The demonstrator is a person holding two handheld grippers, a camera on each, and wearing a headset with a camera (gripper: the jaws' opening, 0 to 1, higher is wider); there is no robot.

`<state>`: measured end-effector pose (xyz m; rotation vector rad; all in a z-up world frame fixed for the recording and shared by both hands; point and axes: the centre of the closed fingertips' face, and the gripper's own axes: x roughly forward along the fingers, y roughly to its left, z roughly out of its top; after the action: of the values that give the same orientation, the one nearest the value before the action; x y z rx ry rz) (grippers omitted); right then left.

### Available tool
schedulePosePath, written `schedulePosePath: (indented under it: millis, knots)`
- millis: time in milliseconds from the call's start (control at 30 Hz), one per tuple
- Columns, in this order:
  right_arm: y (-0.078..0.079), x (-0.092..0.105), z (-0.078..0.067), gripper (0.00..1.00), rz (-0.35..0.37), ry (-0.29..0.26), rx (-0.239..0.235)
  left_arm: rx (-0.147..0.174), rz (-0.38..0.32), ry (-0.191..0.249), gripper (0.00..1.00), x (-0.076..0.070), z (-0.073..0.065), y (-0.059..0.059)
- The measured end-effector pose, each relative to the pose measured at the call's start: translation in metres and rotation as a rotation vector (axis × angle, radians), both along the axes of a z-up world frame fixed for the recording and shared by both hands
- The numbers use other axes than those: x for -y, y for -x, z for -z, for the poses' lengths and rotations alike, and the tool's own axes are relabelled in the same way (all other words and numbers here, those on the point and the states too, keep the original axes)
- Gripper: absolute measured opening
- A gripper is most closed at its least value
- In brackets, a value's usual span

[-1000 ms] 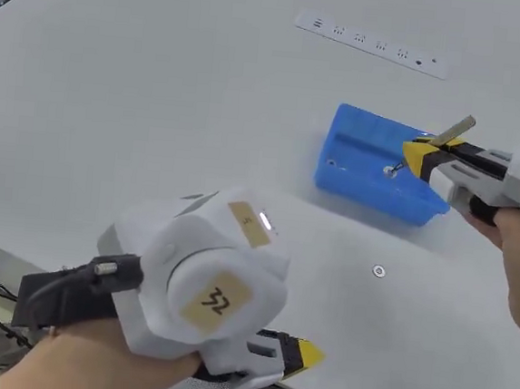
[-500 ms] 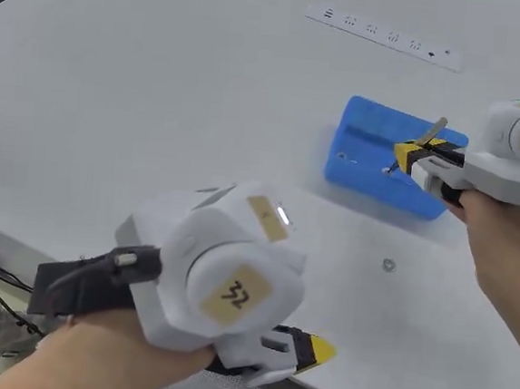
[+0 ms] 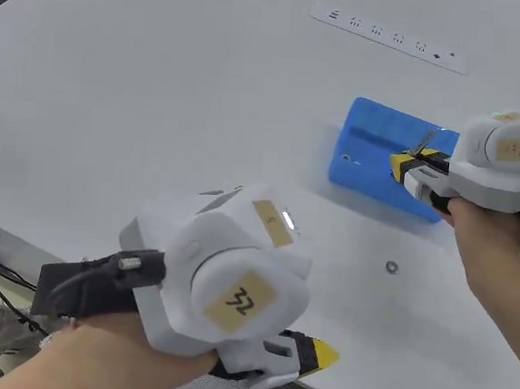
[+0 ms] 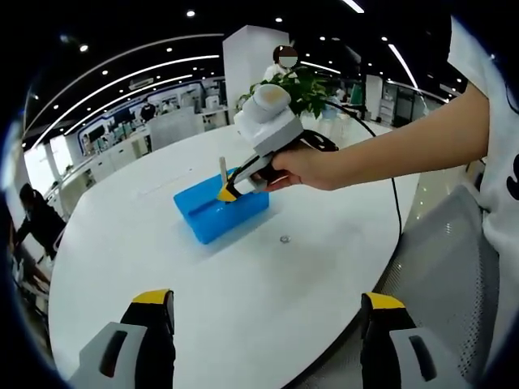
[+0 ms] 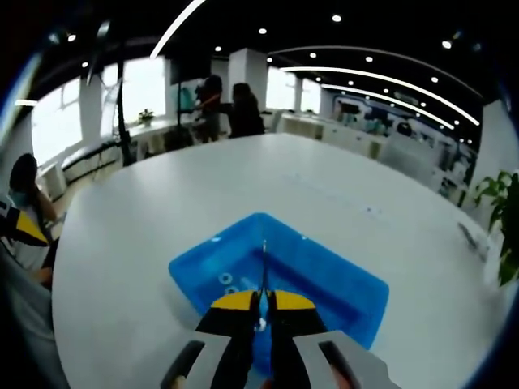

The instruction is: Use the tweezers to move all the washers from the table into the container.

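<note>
Blue container (image 3: 367, 142) under level right tool (image 3: 398, 165), clamping tweezers (image 3: 421, 143).

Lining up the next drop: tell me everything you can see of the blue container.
The blue container is a shallow, rectangular, open-topped tray with low walls, plastic-looking. It sits flat on the white table. At least two washers lie inside. The tweezers, clamped in the right gripper, point over its interior, contact unclear.

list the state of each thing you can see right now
left gripper, open, empty
right gripper, shut on the tweezers
tweezers, gripped, tips pointing into the container
container, open top, washers inside
loose washer, lying flat on the table, not yet moved
</note>
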<state>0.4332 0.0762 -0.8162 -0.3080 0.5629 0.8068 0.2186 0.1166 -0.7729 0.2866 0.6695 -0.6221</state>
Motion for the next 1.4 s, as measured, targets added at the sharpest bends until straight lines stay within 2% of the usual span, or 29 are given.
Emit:
schedulePosePath:
  millis: [267,300,367,500,633,700,800,900,1000,1133,1400]
  knots:
    - [-0.002,0.005,0.000,0.04,0.033,-0.033,-0.042,0.000,0.006,-0.003,0.98,0.001,0.000,0.000]
    - [0.003,0.003,-0.002,0.04,0.029,-0.046,-0.047,0.000,0.006,-0.003,0.98,0.001,0.000,0.000]
    - [0.003,0.004,-0.005,0.04,0.035,-0.053,-0.037,0.002,0.005,-0.002,0.98,0.001,-0.001,0.000]
    - [0.006,0.008,-0.021,0.04,0.019,-0.059,-0.011,0.004,0.003,0.004,0.98,0.001,-0.002,-0.001]
    - [0.015,0.010,-0.043,0.04,0.005,-0.102,0.010,0.006,0.005,0.008,0.98,0.002,-0.003,-0.001]
    - [0.023,0.012,-0.054,0.04,-0.010,-0.119,0.019,0.008,0.004,0.014,0.98,0.003,-0.004,-0.001]
    - [0.033,0.016,-0.062,0.04,-0.023,-0.146,0.027,0.008,0.004,0.020,0.98,0.003,-0.004,-0.002]
    - [0.053,0.022,-0.071,0.04,-0.024,-0.160,0.027,0.009,-0.006,0.044,0.98,0.004,-0.008,-0.003]
    - [0.066,0.028,-0.072,0.04,-0.024,-0.155,0.033,0.013,-0.016,0.064,0.98,0.005,-0.011,-0.005]
    - [0.083,0.037,-0.065,0.04,-0.013,-0.162,0.012,0.016,-0.016,0.073,0.98,0.007,-0.011,-0.006]
    - [0.107,0.044,-0.035,0.04,0.000,-0.130,-0.044,0.009,-0.020,0.101,0.98,0.013,-0.012,-0.005]
